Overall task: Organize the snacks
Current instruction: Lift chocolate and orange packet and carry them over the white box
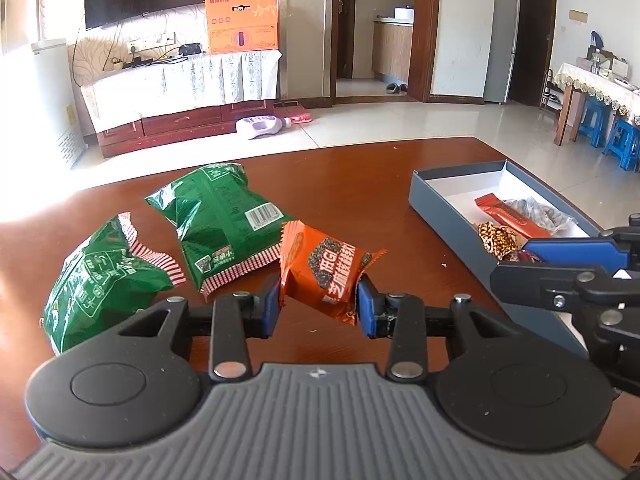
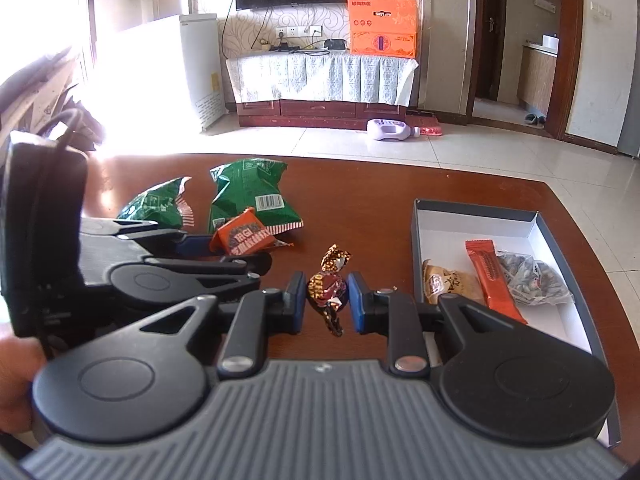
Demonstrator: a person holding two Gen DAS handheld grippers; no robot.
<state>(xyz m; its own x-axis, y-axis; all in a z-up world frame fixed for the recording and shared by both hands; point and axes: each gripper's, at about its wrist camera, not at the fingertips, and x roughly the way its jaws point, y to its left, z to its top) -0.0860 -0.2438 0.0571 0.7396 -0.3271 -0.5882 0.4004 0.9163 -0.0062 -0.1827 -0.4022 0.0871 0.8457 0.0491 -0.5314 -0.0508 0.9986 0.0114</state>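
The left gripper (image 1: 318, 304) is clamped on an orange snack packet (image 1: 320, 270), a crinkled foil pillow with zigzag ends, its blue pads pressing on the packet's two sides. The right gripper (image 2: 325, 304) is clamped on a wrapped candy (image 2: 326, 288), a small dark red and gold twist of shiny foil with frilled ends above and below the pads.

The landmark is the box (image 2: 476, 210), a shallow rectangular cardboard tray with blue-grey walls and a white inside, lying on the glossy reddish-brown wooden table (image 2: 360, 196). Four snacks seem to lie in the box: a long flat orange bar (image 2: 492, 276), a clear bag of dark seeds (image 2: 528, 276) beside it, a pale tan packet (image 2: 444, 284) at the near corner, and, in the left wrist view, a gold-speckled candy (image 1: 496, 238), though the right gripper hides part of that corner.

Both held snacks are left of the box; the candy is near its left wall and the orange packet farther away. Farther left, two puffy green foil bags (image 1: 224, 216) (image 1: 100, 280) with red-and-white striped seams lie on the table, well apart from the box.
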